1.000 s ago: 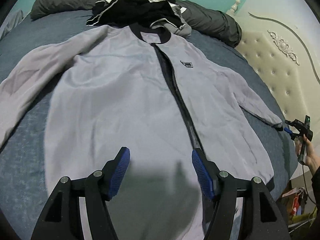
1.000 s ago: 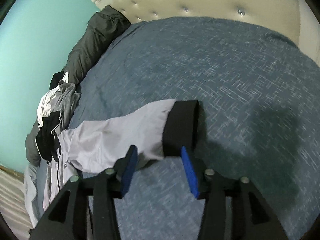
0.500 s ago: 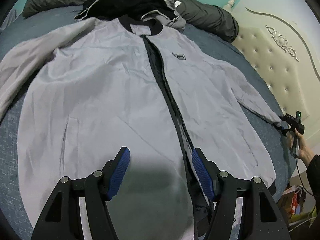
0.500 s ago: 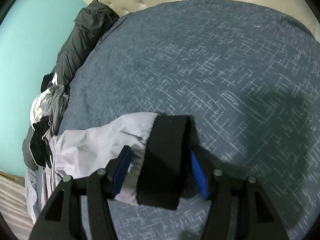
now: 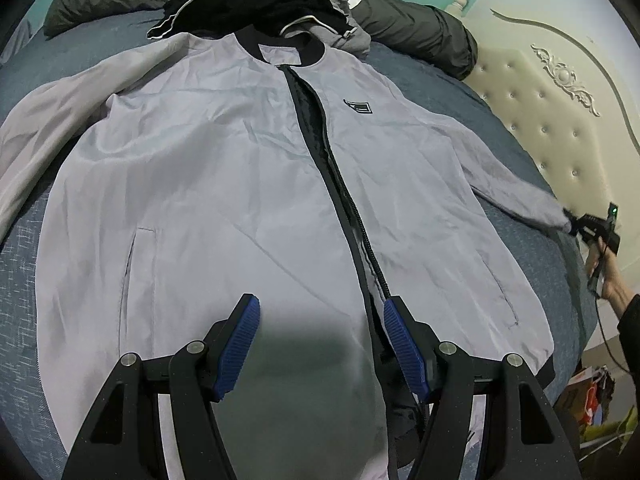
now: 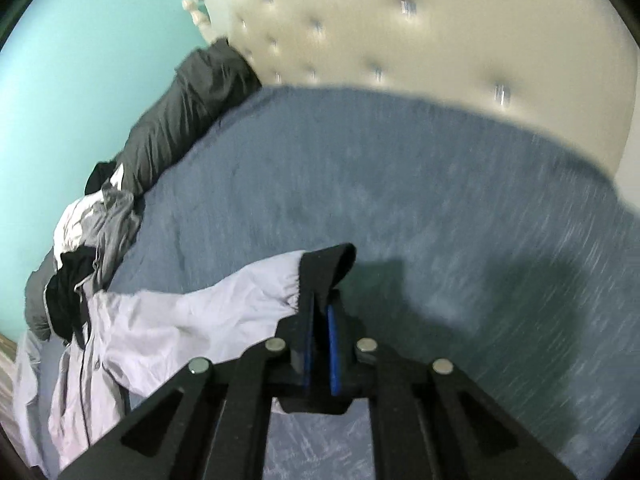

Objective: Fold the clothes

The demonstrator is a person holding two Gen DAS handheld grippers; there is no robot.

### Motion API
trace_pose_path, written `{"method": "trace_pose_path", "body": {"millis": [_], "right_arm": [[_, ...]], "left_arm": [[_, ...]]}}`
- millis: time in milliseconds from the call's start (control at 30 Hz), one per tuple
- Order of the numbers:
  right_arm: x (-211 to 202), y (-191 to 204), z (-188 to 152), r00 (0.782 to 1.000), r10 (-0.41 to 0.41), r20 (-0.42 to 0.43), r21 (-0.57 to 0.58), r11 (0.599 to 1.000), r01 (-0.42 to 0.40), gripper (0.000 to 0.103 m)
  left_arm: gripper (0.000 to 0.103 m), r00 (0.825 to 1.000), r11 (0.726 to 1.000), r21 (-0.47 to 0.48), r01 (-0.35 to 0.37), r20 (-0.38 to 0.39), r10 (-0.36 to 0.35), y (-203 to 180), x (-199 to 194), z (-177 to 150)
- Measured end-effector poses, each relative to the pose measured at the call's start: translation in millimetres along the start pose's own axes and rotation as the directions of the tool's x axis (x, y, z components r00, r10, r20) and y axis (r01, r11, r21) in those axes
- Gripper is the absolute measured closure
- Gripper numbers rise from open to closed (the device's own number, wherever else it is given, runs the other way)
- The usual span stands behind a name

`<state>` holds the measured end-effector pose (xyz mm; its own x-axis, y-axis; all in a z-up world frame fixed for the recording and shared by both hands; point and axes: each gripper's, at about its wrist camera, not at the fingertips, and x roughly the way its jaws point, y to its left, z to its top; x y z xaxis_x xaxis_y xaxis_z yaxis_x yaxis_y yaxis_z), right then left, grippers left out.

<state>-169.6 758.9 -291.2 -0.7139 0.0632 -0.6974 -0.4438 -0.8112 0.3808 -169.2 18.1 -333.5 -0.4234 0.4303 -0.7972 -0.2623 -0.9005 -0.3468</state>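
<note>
A light grey zip jacket point(image 5: 224, 184) with black collar and cuffs lies flat, front up, on the blue bed point(image 5: 24, 248). My left gripper point(image 5: 320, 320) hovers open over the jacket's lower front, its blue pads straddling the zip, nothing between them. In the right wrist view my right gripper point(image 6: 320, 308) is shut on the black cuff point(image 6: 324, 268) of the jacket's sleeve point(image 6: 208, 312), lifted a little off the bed. The left wrist view also shows the right gripper point(image 5: 576, 226) far right, held by a hand point(image 5: 608, 280), at the sleeve end.
A heap of black, white and grey clothes point(image 5: 260, 4) lies past the collar, with a dark quilt point(image 5: 408, 28) behind it. A cream tufted headboard point(image 6: 400, 28) bounds the bed on the right. Teal wall point(image 6: 80, 60) stands behind. Clutter point(image 5: 592, 400) sits on the floor at the lower right.
My right gripper slid over the black cuff, shut on it and lifted it slightly. The left gripper edged in over the jacket's lower front, then held still, open.
</note>
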Motion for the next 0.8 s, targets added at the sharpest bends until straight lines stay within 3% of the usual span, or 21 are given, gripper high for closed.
{"method": "trace_pose_path", "body": {"millis": [133, 367, 500, 567, 633, 733, 800], "right_arm": [[-9.6, 2.3, 19.9, 0.997, -0.046, 0.055, -0.046, 0.998, 0.048, 0.098], [33.9, -1.1, 12.2, 0.978, -0.204, -0.054, -0.112, 0.974, 0.197, 0.096], [19.8, -6.0, 10.9, 0.956, -0.293, 0.021, -0.101, 0.951, 0.293, 0.095], [6.8, -1.7, 12.6, 0.958, -0.279, 0.069, -0.096, 0.954, 0.285, 0.094], [-0.5, 11.5, 10.0, 0.977, -0.202, 0.075, -0.112, 0.971, 0.209, 0.094], [2.2, 44.9, -7.0, 0.997, -0.071, 0.024, -0.177, 0.981, 0.074, 0.094], [10.7, 72.1, -24.3, 0.999, 0.031, -0.038, -0.214, 0.976, -0.038, 0.094]], "left_arm": [[0.034, 1.0, 1.0, 0.002, -0.005, -0.005, 0.005, 0.4, 0.6, -0.4], [0.034, 1.0, 1.0, 0.017, -0.01, -0.019, 0.01, -1.4, 2.2, 1.2], [0.034, 1.0, 1.0, 0.028, -0.008, -0.023, 0.009, -2.2, 1.5, 0.8], [0.034, 1.0, 1.0, 0.026, -0.005, -0.022, 0.006, -3.0, 2.5, 1.3], [0.034, 1.0, 1.0, 0.025, -0.004, -0.02, 0.004, -5.4, 4.0, 1.8], [0.034, 1.0, 1.0, 0.029, 0.004, -0.017, -0.004, -11.1, 5.0, 2.5], [0.034, 1.0, 0.999, 0.039, 0.005, -0.016, -0.004, -15.5, 4.6, 2.5]]}}
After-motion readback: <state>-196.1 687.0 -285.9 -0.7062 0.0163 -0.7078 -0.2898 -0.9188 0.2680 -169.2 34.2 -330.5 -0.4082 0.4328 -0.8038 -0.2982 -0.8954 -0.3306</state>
